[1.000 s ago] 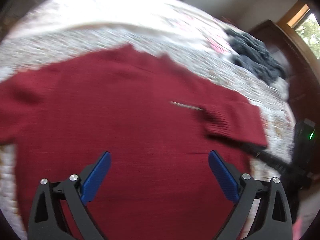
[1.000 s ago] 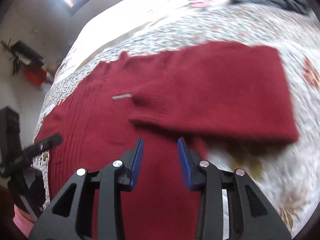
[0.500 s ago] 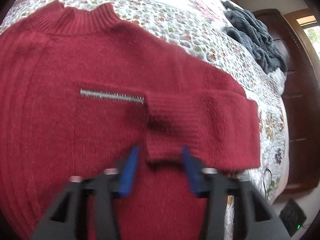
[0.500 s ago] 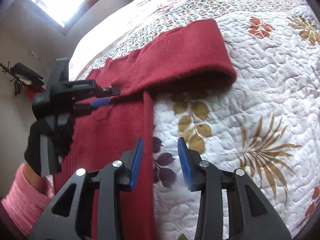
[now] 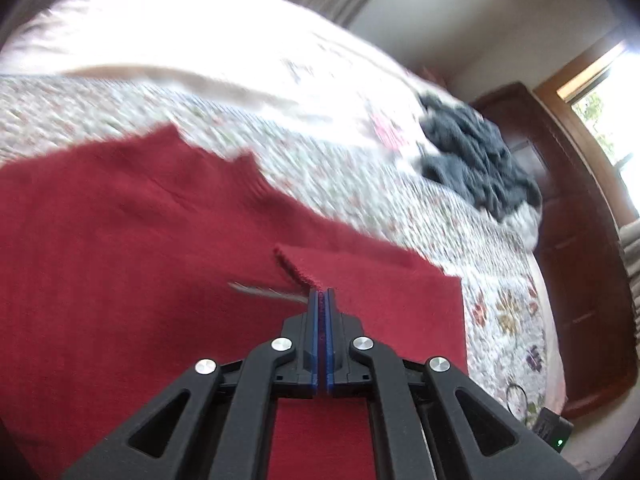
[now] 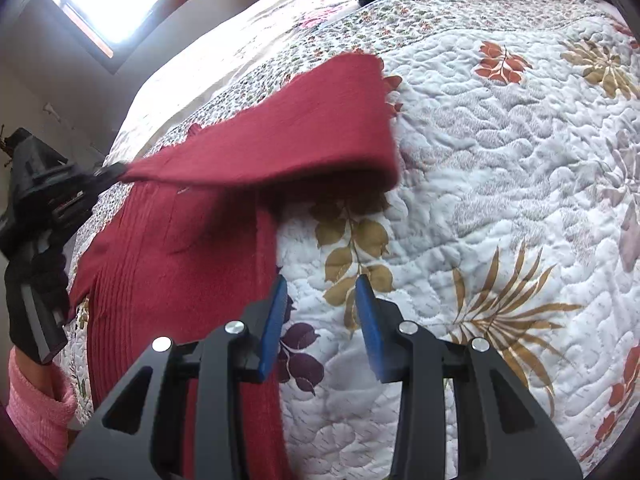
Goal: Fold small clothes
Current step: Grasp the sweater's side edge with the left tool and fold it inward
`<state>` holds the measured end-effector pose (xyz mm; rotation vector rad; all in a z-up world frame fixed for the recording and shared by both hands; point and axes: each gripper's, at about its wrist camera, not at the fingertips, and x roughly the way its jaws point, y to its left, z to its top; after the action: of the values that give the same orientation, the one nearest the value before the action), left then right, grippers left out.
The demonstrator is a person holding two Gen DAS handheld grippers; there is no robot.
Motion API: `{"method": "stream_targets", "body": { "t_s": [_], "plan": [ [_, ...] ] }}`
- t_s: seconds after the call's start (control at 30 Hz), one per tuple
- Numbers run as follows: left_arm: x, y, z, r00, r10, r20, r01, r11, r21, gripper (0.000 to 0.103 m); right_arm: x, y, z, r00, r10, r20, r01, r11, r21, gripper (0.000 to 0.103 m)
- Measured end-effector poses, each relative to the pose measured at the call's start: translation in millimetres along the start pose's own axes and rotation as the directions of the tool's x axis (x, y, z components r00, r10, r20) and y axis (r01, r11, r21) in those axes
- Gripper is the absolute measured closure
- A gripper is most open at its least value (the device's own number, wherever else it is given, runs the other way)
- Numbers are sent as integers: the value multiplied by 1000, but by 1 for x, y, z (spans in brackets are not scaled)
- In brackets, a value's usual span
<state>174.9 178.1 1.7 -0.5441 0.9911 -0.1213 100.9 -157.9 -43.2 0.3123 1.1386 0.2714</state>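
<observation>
The red sweater (image 5: 120,280) lies on the bed (image 6: 500,200), soft and floppy (take it by the edges). Left tongs (image 5: 321,294) pinch its sleeve cuff (image 5: 298,270); right tongs (image 6: 322,300) hang open.

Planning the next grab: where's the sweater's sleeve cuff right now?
In the left wrist view, the cuff is pinched in the shut left gripper, raised over the red sweater.

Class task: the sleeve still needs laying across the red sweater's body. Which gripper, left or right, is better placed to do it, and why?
Left. The left gripper is shut on the sleeve cuff, lifted over the red sweater. The right gripper is open, holding nothing, beside the sweater's edge over the quilt.
</observation>
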Motion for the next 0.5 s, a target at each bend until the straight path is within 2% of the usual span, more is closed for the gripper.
{"method": "stream_targets", "body": {
  "t_s": [0.07,0.2,0.4,0.5],
  "plan": [
    [-19,20,5,998,32,44,-32,999,-9,101,2,2,3,1000,-2,2,2,1000,-2,67],
    [-42,62,14,991,107,86,-104,994,-36,101,9,14,13,1000,2,1,-2,1000,-19,67],
    [-60,123,18,976,193,100,-182,977,-112,101,23,39,38,999,36,7,-36,999,-35,67],
    [-66,141,13,970,219,107,-203,969,-139,101,32,55,52,997,75,-4,-75,996,-47,67]
  ]
}}
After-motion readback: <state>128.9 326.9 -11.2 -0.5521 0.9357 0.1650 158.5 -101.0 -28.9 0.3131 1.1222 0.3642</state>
